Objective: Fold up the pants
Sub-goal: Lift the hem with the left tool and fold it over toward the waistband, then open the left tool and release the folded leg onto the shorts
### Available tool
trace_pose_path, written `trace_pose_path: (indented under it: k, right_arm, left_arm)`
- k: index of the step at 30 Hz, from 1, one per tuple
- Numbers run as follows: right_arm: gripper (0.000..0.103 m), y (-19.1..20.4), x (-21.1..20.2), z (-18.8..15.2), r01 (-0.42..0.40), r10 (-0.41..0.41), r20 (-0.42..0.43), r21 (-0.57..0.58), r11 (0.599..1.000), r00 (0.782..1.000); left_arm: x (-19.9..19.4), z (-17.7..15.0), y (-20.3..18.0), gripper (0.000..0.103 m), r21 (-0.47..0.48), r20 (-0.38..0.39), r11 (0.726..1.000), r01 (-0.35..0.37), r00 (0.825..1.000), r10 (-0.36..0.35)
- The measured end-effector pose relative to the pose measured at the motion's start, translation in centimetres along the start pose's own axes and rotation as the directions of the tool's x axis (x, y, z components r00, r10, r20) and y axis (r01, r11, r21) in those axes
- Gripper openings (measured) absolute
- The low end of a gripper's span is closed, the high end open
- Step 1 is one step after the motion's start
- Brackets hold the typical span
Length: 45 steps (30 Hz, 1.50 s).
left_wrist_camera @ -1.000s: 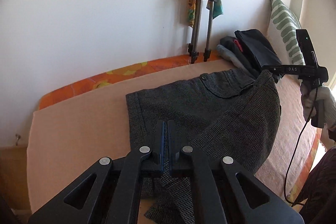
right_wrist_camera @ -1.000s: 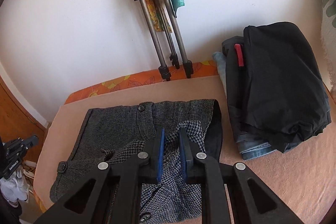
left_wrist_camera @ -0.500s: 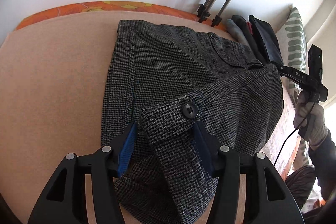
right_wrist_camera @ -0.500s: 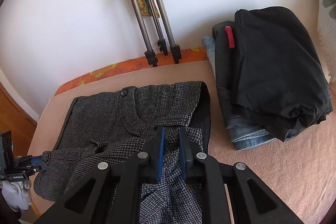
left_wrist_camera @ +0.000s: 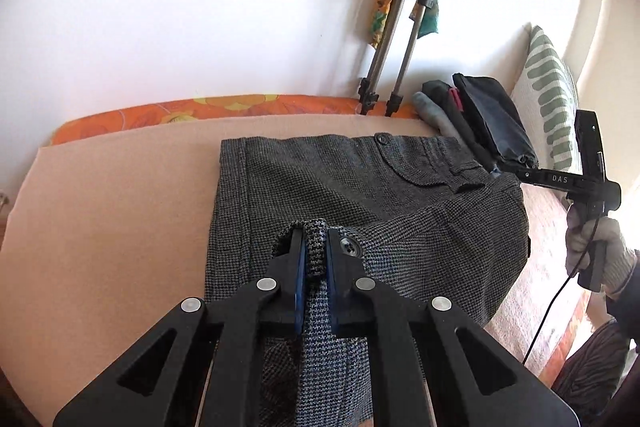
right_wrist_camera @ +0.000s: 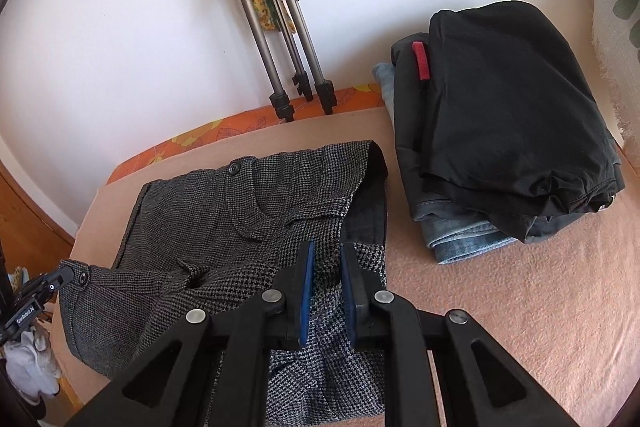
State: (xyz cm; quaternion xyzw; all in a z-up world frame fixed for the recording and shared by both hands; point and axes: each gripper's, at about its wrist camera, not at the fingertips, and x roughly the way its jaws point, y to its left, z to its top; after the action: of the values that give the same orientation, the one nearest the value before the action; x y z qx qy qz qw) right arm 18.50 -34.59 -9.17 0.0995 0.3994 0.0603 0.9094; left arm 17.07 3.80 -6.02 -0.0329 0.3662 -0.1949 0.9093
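Layout on the bed (left_wrist_camera: 100, 195). The pants (left_wrist_camera: 340, 187) lie across its middle, waistband toward the wall (left_wrist_camera: 180, 7). The left gripper (left_wrist_camera: 314, 251) holds a fold at their near left edge; the right gripper (right_wrist_camera: 326, 267) holds their near right edge. A stack of folded clothes (right_wrist_camera: 504, 115) lies right of the pants, a pillow (left_wrist_camera: 552, 95) beyond it. A tripod (right_wrist_camera: 276, 27) leans on the wall behind.

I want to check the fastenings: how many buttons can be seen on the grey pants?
2 in view. One button is on the far pocket flap near the wall; another button is beside the left gripper. More may be hidden in the folds.
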Motion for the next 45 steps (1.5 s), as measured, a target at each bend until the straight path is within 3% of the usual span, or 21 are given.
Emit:
trace_pose_path:
  k: [5, 11, 16, 23, 24, 27, 28, 29, 32, 34, 40, 43, 45]
  right_arm:
    - [0.012, 0.1, -1.7, 1.2, -0.029, 0.029, 0.022, 0.013, 0.999, 0.999]
    - [0.011, 0.8, -1.3, 5.8, -0.046, 0.046, 0.033, 0.011, 0.999, 0.998]
    - [0.011, 1.2, 2.9, 9.7, -0.013, 0.013, -0.011, -0.002, 1.0, 1.0]
    - [0.011, 1.0, 9.9, 11.8, 0.08, -0.084, -0.082, -0.051, 0.996, 0.993]
    - [0.0, 0.9, 10.7, 11.8, 0.108, -0.113, -0.083, -0.063, 0.992, 0.99]
    - [0.008, 0.1, 12.5, 11.9, 0.114, -0.122, -0.102, -0.084, 0.99, 0.987]
    - [0.028, -0.1, 12.6, 11.8, 0.11, -0.119, -0.119, -0.08, 0.991, 0.986]
    - [0.037, -0.3, 12.3, 11.7, 0.102, -0.111, -0.115, -0.08, 0.992, 0.987]
    - [0.041, -0.9, 10.3, 10.9, 0.093, -0.102, -0.082, -0.109, 0.99, 0.991]
    - [0.052, -1.4, 9.1, 9.9, 0.062, -0.073, -0.092, -0.119, 0.991, 0.993]
    - [0.052, -1.1, 4.9, 6.1, 0.071, -0.084, -0.065, -0.19, 0.979, 0.994]
    - [0.054, 0.1, 2.6, 4.5, 0.01, -0.021, -0.057, -0.183, 0.983, 0.998]
    - [0.056, 1.1, 1.6, 3.1, -0.034, 0.023, -0.071, -0.169, 0.985, 0.997]
  left_arm:
    - [-2.0, 3.6, 0.6, 0.007, 0.012, 0.096, 1.0, -0.012, 0.995, 0.011]
    - [-1.1, 9.0, 2.1, 0.007, 0.031, 0.173, 0.999, -0.041, 0.984, 0.035]
    - [3.6, 11.1, 3.8, 0.007, -0.008, 0.142, 0.998, -0.058, 0.988, 0.058]
    - [10.5, 10.4, 5.9, 0.007, -0.041, 0.065, 0.994, -0.102, 0.992, 0.104]
    - [11.3, 10.2, 6.3, 0.007, -0.048, 0.053, 0.992, -0.117, 0.991, 0.12]
    - [12.7, 9.3, 7.4, 0.007, -0.081, 0.029, 0.991, -0.111, 0.993, 0.114]
    - [13.0, 9.1, 7.4, 0.007, -0.076, 0.025, 0.99, -0.12, 0.992, 0.122]
    - [13.2, 8.9, 7.4, 0.007, -0.069, 0.02, 0.989, -0.127, 0.991, 0.129]
    - [13.8, 8.7, 7.5, 0.007, -0.075, 0.012, 0.988, -0.132, 0.991, 0.133]
    - [13.9, 8.7, 7.4, 0.007, -0.066, 0.016, 0.988, -0.141, 0.99, 0.142]
    - [13.9, 9.2, 7.2, 0.008, -0.037, -0.004, 0.986, -0.16, 0.987, 0.16]
    - [13.6, 9.7, 7.0, 0.016, -0.009, -0.01, 0.978, -0.207, 0.978, 0.207]
    - [13.1, 10.0, 7.4, 0.033, -0.02, -0.013, 0.972, -0.236, 0.972, 0.235]
